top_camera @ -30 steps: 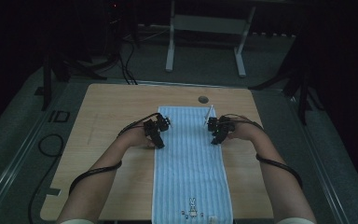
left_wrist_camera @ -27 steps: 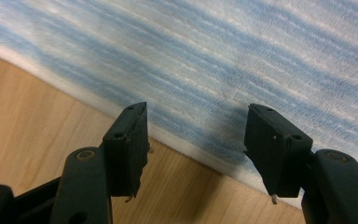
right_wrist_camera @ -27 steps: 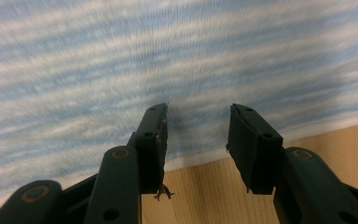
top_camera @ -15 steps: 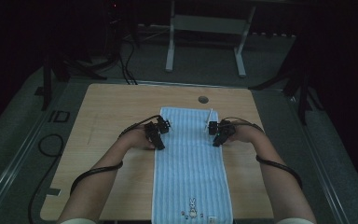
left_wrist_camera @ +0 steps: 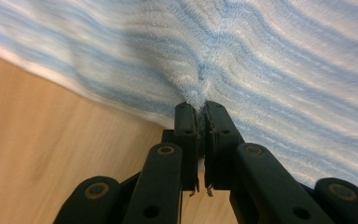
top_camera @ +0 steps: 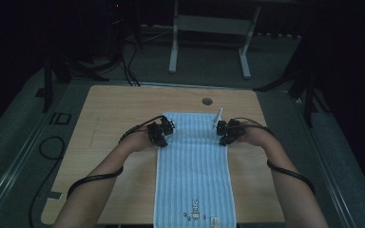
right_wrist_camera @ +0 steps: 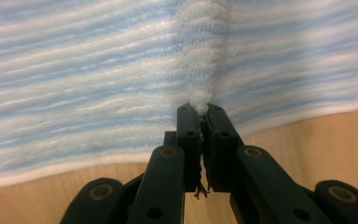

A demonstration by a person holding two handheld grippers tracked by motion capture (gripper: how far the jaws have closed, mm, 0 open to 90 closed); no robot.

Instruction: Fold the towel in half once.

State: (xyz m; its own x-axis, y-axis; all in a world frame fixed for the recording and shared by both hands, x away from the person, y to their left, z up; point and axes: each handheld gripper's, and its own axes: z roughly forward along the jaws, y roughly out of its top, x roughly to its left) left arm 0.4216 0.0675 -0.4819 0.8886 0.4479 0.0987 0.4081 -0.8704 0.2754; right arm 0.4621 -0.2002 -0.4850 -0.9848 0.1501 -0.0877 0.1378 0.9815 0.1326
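1. The left gripper (left_wrist_camera: 196, 106) has its two black jaws pressed together on a small pinch of the towel's (left_wrist_camera: 242, 60) edge; the jaws have just been closing, and the cloth is bunched into a little ridge between the tips
2. In the high view the left gripper (top_camera: 162, 134) sits at the towel's left long edge, near the far end of the cloth, with the person's left forearm (top_camera: 102, 173) coming in from the lower left and a black cable (top_camera: 93, 179) looped around it
3. The right gripper (right_wrist_camera: 199, 108) is likewise clamped on the towel (right_wrist_camera: 98, 65) – its jaws have just been closing too, and a raised fold of cloth runs straight up from the tips
4. From above, the right gripper (top_camera: 226, 132) holds the towel's right long edge, directly across from the left one, the right forearm (top_camera: 287, 180) reaching in from the lower right
5. The towel (top_camera: 195, 171) – pale blue with thin white stripes – lies lengthwise down the middle of the wooden table (top_camera: 109, 118), its near end at the table's front edge
6. A small rabbit motif (top_camera: 195, 209) sits near that front end
7. Beside the right gripper, the far right corner (top_camera: 216, 118) of the towel stands lifted off the table
8. A round hole (top_camera: 207, 101) shows in the tabletop just beyond the towel's far end
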